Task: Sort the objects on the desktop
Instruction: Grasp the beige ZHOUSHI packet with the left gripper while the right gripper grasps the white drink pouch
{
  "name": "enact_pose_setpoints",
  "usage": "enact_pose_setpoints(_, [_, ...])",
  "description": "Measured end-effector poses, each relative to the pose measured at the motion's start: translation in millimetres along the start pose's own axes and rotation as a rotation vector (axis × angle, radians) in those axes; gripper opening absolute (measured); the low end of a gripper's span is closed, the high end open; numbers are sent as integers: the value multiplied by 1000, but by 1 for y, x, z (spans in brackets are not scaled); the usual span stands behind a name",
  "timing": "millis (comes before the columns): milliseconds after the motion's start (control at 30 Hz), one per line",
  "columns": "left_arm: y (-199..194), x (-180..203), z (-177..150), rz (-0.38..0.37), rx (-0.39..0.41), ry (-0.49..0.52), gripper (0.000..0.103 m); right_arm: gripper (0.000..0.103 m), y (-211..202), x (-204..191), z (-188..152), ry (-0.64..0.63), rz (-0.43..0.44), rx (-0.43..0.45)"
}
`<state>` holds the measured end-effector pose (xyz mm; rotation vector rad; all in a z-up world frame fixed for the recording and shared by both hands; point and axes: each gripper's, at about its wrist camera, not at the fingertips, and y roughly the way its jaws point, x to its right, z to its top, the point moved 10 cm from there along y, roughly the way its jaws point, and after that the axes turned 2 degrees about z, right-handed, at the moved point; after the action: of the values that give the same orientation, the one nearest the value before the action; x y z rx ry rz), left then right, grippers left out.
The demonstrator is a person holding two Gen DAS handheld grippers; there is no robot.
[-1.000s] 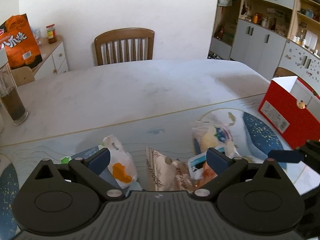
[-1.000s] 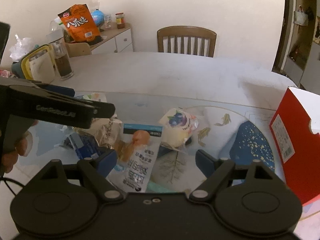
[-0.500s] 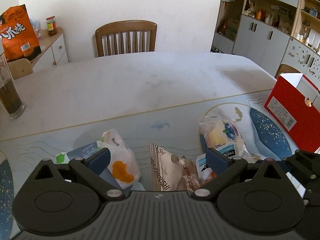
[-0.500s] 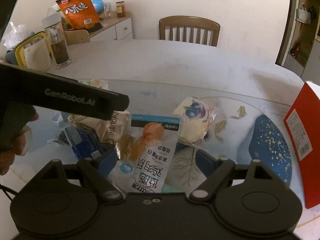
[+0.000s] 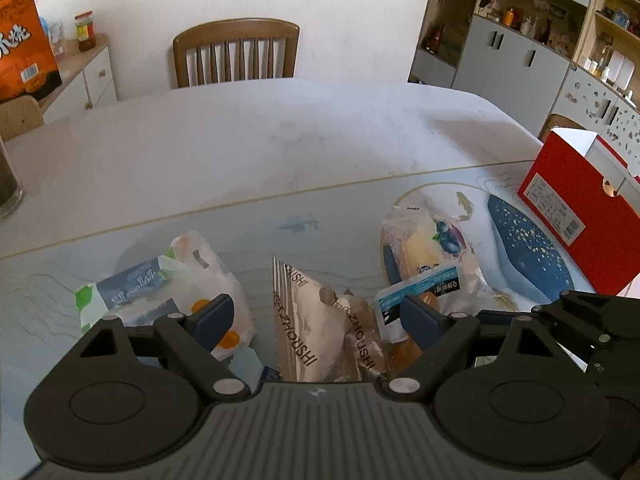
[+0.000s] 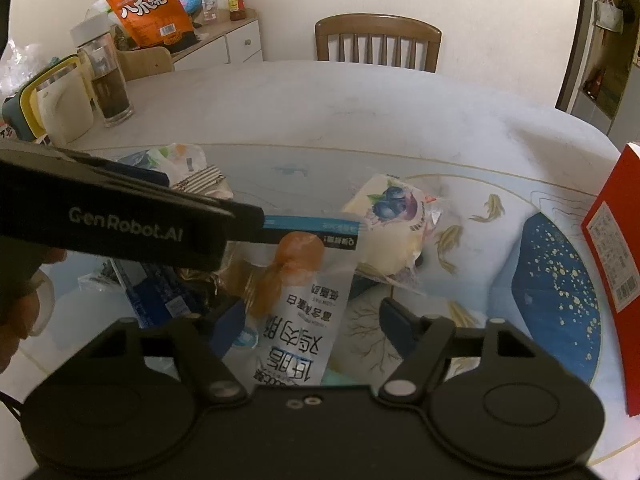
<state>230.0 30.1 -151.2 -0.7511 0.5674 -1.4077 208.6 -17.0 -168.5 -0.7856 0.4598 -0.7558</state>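
We see both hand-held grippers, left [image 5: 313,315] and right [image 6: 310,317], wide apart and holding nothing; a see-through chicken packet [image 6: 304,312] with white writing lies between the right fingers.

Five snack packets lie on the table mat, all placed here against the red box [image 5: 576,216] at its right edge. Nearest the box is one clear packet with a blueberry print [image 5: 430,240]. One chicken-breast packet with a blue header strip [image 6: 304,304] overlaps that packet's near edge, farther from the box. One brown striped packet [image 5: 320,332] sits farther left again. One white packet with an orange spot [image 5: 208,276] and one green-cornered packet [image 5: 128,292] lie farthest from the box, overlapping each other. Behind the table stands one wooden chair [image 5: 236,54]. On the side cabinet, well left of the box, are one orange snack bag [image 6: 148,4] and one red-lidded jar [image 6: 235,0]. One tall glass bottle with dark contents [image 6: 106,76] stands on the table's far left.
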Motion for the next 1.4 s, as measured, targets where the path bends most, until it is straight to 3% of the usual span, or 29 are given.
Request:
enact_pose_setpoints(67, [2, -2, -2, -6, -10, -10, 91, 71, 2, 0, 0, 1, 2, -2])
enact_pose_setpoints(267, [10, -5, -9, -38, -52, -62, 78, 64, 7, 1, -2, 10, 10, -21])
enact_pose_setpoints(533, [11, -3, -10, -99, -71, -119, 44, 45, 8, -2, -3, 8, 38, -35])
enact_pose_setpoints(1033, [-2, -6, -6, -98, -40, -165, 35, 32, -3, -3, 7, 47, 61, -10])
enact_pose_setpoints(1400, [-21, -3, 2, -110, -2, -165, 35, 30, -24, 3, 11, 59, 65, 26])
